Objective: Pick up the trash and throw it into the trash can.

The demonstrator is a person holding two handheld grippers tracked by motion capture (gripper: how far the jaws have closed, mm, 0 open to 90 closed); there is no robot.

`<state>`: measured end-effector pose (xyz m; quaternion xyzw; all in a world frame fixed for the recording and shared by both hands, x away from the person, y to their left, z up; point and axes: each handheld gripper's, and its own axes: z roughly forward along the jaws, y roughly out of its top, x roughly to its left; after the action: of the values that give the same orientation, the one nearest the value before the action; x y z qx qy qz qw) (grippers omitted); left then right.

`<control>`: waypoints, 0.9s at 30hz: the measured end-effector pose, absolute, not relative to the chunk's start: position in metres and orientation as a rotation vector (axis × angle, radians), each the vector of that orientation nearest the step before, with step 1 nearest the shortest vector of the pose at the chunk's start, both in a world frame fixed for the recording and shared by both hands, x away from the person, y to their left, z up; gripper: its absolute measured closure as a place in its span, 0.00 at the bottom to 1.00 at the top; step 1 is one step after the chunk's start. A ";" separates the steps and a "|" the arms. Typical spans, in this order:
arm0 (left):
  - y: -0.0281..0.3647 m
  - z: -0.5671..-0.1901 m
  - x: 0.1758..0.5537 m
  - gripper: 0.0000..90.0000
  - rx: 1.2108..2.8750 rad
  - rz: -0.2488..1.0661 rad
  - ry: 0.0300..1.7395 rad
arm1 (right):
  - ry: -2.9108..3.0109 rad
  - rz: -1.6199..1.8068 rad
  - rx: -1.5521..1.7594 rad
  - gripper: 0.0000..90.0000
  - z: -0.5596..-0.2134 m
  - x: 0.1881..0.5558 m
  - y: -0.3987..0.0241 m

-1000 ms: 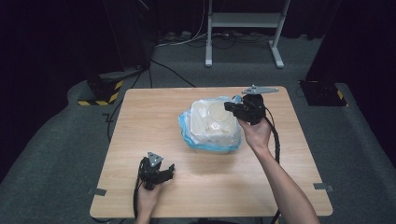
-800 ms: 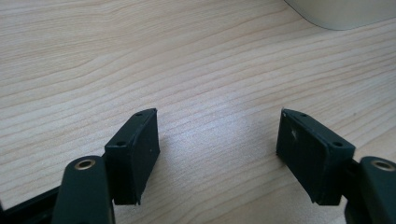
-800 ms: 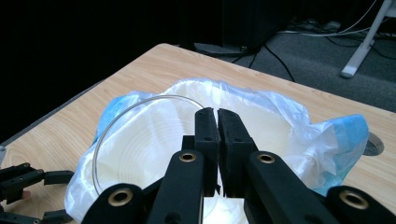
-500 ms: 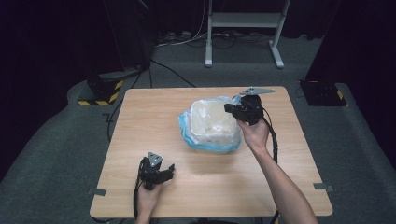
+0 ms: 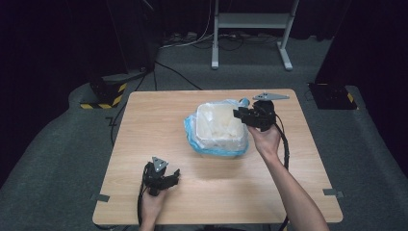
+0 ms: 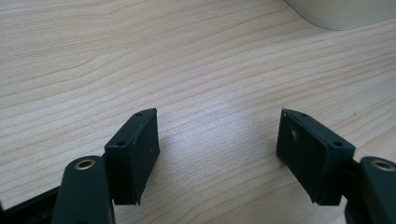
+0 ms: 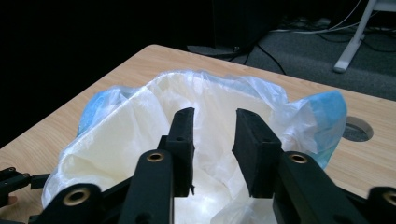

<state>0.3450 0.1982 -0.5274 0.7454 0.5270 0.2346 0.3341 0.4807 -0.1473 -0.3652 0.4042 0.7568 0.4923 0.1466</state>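
Our right gripper (image 7: 212, 140) has just been opening, nothing pinched – left gripper (image 6: 217, 149) gapes idle; the bag liner (image 7: 140, 140) looks thin, slippery, tearable – we'd pinch its rim

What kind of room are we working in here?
Likely a recording studio or lab: a lone wooden table on grey carpet, black curtains around it, cables and a stand base behind.

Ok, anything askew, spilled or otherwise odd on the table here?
Nothing spilled or damaged. The one untidy thing is the bag lining the bin: its blue-tinted plastic bunches unevenly over the rim and spreads onto the table. The right hand-held gripper, jaws just opened, holds nothing.
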 end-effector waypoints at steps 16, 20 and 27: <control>0.198 -0.527 0.345 0.33 1.946 0.612 1.375 | 2.157 1.456 1.147 0.64 -0.361 0.466 -0.163; 0.198 -0.527 0.345 0.33 1.946 0.612 1.376 | 2.153 1.477 1.136 0.64 -0.357 0.461 -0.168; 0.198 -0.527 0.345 0.33 1.946 0.612 1.376 | 2.158 1.480 1.122 0.64 -0.355 0.453 -0.174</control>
<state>0.3450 0.1982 -0.5274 0.7455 0.5270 0.2345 0.3339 0.4534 -0.1739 -0.3552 0.3899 0.7497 0.5143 0.1466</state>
